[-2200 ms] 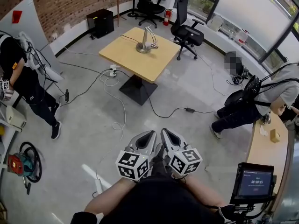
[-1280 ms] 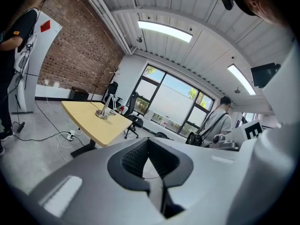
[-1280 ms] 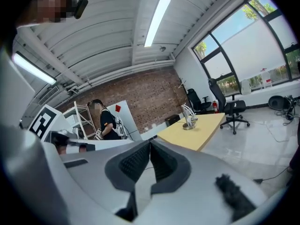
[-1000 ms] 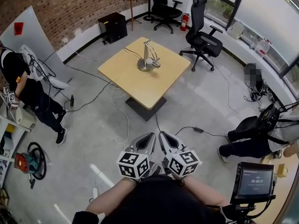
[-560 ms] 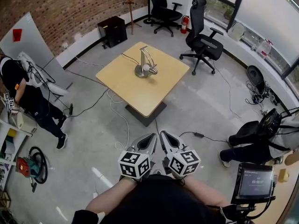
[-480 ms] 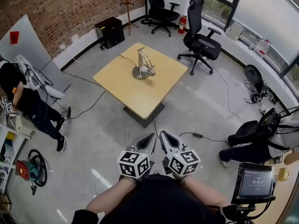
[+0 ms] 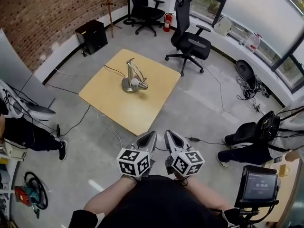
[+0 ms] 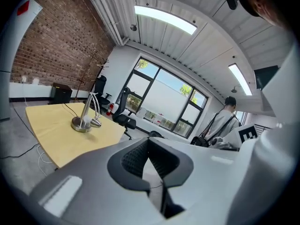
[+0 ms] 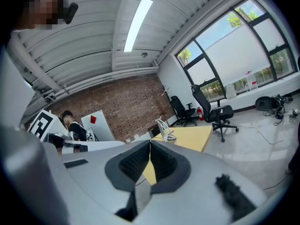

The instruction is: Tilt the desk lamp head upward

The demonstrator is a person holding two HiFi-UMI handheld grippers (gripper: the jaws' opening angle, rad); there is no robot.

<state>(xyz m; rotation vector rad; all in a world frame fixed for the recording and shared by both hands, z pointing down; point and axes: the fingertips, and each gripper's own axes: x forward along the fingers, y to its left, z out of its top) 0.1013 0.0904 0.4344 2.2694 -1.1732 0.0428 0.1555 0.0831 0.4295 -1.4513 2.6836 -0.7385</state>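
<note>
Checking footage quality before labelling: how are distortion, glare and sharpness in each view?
Head view: fisheye curves the room, yet the silver desk lamp on the square light-wood table is sharp. Left gripper view: dark vignette, ceiling light strip blown out. Right gripper view: same vignette, windows bright.

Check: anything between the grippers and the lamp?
Head view: only bare table between the left gripper, the right gripper and the lamp. Nothing stands on that stretch.
</note>
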